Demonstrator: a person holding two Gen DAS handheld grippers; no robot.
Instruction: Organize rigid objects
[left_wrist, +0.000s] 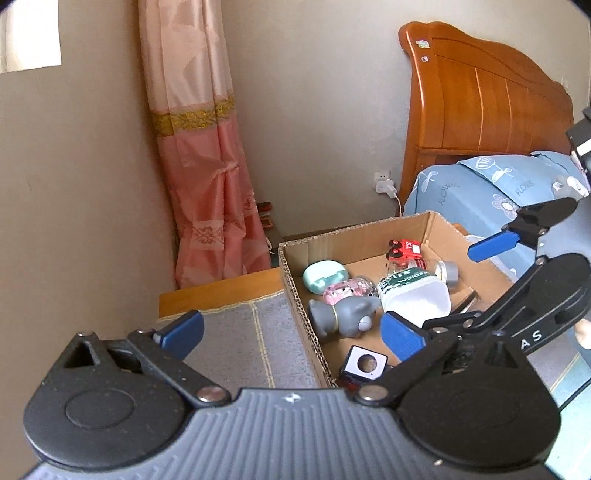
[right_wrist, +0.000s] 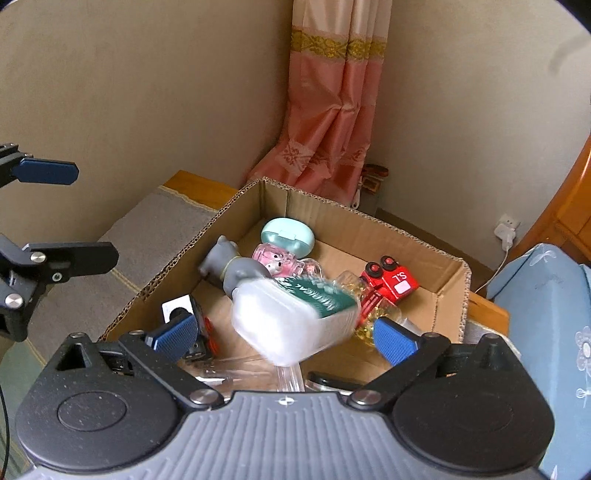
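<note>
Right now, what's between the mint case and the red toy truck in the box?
The pink clear toy lies between the mint case and the red toy truck; the blurred white bottle is nearer the camera. Right wrist view.

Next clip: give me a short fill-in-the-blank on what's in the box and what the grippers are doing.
1. The toys lie inside a ____ box.
2. The toy truck is ____ in colour.
3. The white bottle with the green label is blurred between the fingers of the ____ gripper.
4. The left gripper is open and holds ____.

Missing: cardboard; red; right; nothing
</note>
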